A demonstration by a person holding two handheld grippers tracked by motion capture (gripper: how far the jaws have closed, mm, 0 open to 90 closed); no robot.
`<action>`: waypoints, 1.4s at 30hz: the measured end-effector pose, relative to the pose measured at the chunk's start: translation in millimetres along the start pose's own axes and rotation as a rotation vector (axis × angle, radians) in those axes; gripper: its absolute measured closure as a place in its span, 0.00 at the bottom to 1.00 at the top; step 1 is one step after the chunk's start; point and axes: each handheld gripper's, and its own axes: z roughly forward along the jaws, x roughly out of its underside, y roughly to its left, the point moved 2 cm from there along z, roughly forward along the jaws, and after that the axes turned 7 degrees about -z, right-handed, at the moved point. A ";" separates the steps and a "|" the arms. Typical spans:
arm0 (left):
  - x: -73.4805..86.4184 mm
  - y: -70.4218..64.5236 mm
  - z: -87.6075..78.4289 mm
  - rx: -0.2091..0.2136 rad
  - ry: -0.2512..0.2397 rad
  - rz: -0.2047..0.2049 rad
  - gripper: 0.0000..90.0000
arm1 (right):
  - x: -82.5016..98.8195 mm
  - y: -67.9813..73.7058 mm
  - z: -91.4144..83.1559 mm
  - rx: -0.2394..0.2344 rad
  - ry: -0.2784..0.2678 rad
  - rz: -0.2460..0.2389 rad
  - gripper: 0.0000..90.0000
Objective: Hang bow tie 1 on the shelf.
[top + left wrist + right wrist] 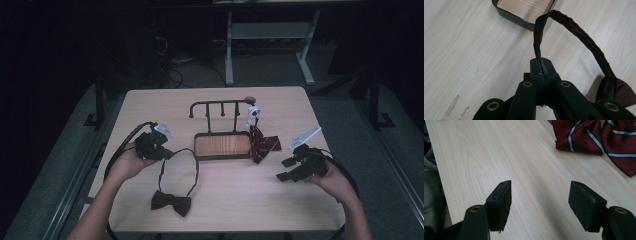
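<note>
The left gripper (541, 65) is clenching the neck strap of the dark maroon fabric bow tie (171, 202) lying on the pale wooden counter (280, 200) (right gripper (540, 202) released, idle), and should be lifting steadily toward the black metal hook rack (220, 105).

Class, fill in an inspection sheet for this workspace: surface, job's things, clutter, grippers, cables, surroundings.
Surface: pale wooden table, slightly scuffed.
Job's things: dark bow tie lying flat, its strap looped upward; hook rack on a wooden tray.
Clutter: striped red tie beside the tray.
Grippers: left hand-held gripper shut on the strap; right hand-held gripper open, holding nothing.
Cables: black cable trailing from the left hand-held gripper.
Surroundings: dark room, desk frame behind.
</note>
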 end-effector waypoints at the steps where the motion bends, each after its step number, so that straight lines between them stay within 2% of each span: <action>1: -1.8 -1.4 -2.7 -0.001 -0.003 0.007 1.00 | 0.1 0.1 -0.7 -0.002 -0.001 0.004 0.39; 13: -13.1 -10.3 -18.9 0.001 -0.006 0.049 1.00 | 1.7 0.3 -4.0 0.010 -0.005 -0.005 0.39; 24: -19.8 -13.4 -34.5 -0.003 -0.017 0.085 1.00 | 1.8 1.5 -5.9 0.011 -0.007 0.002 0.38; 28: -22.4 -14.7 -39.6 0.000 -0.028 0.086 1.00 | 2.2 0.9 -7.0 0.019 -0.009 -0.003 0.38; 35: -27.8 -15.3 -46.2 0.002 -0.023 0.104 1.00 | 2.4 0.9 -7.7 0.018 -0.009 -0.003 0.38; 42: -35.7 -17.9 -57.4 -0.023 -0.038 0.126 1.00 | 2.7 1.0 -9.8 0.019 -0.015 0.000 0.38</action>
